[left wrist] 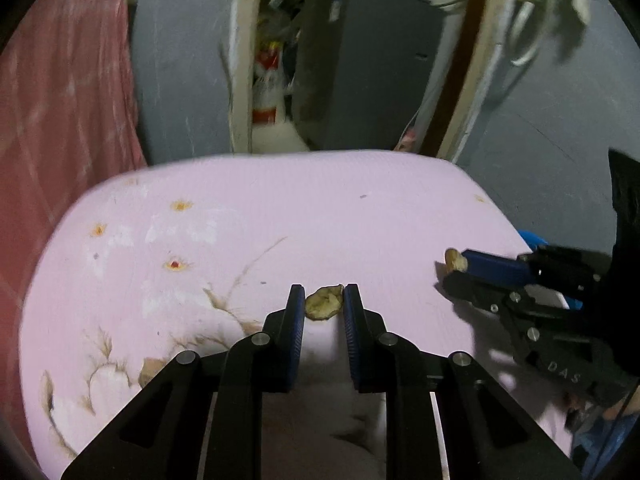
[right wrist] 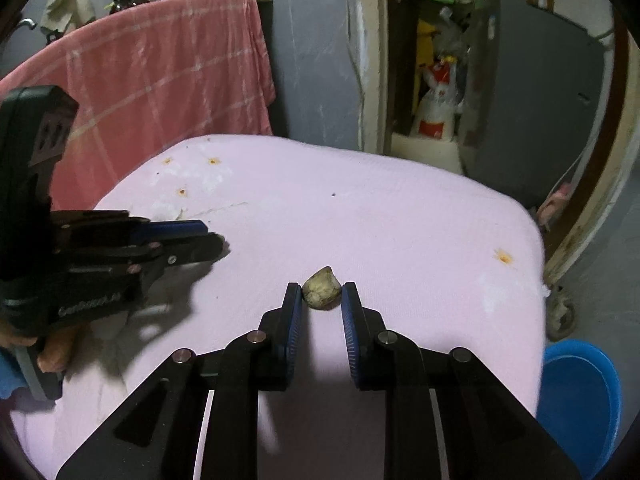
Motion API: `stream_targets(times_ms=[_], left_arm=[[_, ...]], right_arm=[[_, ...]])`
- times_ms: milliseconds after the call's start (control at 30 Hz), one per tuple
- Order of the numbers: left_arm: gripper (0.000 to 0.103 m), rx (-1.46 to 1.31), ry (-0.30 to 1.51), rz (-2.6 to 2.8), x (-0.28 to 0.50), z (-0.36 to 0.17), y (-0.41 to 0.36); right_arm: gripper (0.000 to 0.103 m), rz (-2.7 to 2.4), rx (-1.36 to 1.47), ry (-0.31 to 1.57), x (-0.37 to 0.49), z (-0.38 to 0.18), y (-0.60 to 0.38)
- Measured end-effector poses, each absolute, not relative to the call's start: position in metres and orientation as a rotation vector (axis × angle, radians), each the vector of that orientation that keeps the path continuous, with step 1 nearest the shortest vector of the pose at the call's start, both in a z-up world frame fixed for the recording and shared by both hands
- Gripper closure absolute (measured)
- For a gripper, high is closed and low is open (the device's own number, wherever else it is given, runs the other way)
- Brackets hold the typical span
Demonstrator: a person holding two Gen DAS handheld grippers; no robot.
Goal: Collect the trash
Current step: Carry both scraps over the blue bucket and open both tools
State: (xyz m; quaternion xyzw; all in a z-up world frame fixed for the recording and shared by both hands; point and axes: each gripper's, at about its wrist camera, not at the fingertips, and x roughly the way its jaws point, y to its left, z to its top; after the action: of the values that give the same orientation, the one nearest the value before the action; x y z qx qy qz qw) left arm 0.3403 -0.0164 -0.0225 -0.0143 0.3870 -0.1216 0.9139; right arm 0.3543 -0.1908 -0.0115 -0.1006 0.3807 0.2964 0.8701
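Trash here means 2 small yellowish scraps, both on a pink-covered bed [right wrist: 400, 216]. The first scrap [left wrist: 325, 303] sits between the fingertips of the left gripper [left wrist: 323, 300]; its jaws are narrowly parted and both pads seem to touch or almost touch the scrap, though a firm grip cannot be confirmed. From the right wrist view this gripper [right wrist: 218, 242] shows side-on over the bed's left part, with its tips too dark to read. The second scrap [right wrist: 321, 287] lies between the fingertips of the right gripper [right wrist: 321, 296], whose jaws stand a little wider than the scrap, with a small gap at the right pad. The left wrist view shows that scrap [left wrist: 456, 260] at the right gripper's [left wrist: 454, 270] tips. A blue bin [right wrist: 576, 400] stands beside the bed's right corner, and a pink towel [right wrist: 168, 64] hangs behind.
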Motion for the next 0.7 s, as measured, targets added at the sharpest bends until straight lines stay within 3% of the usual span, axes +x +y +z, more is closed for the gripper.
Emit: stream_targets(times_ms=[700], left_arm=[[0.087, -0.088, 0.333, -0.264, 0.242, 0.055, -0.088]], right_arm=[[0.085, 0.376, -0.100, 0.256, 0.249, 0.062, -0.288]])
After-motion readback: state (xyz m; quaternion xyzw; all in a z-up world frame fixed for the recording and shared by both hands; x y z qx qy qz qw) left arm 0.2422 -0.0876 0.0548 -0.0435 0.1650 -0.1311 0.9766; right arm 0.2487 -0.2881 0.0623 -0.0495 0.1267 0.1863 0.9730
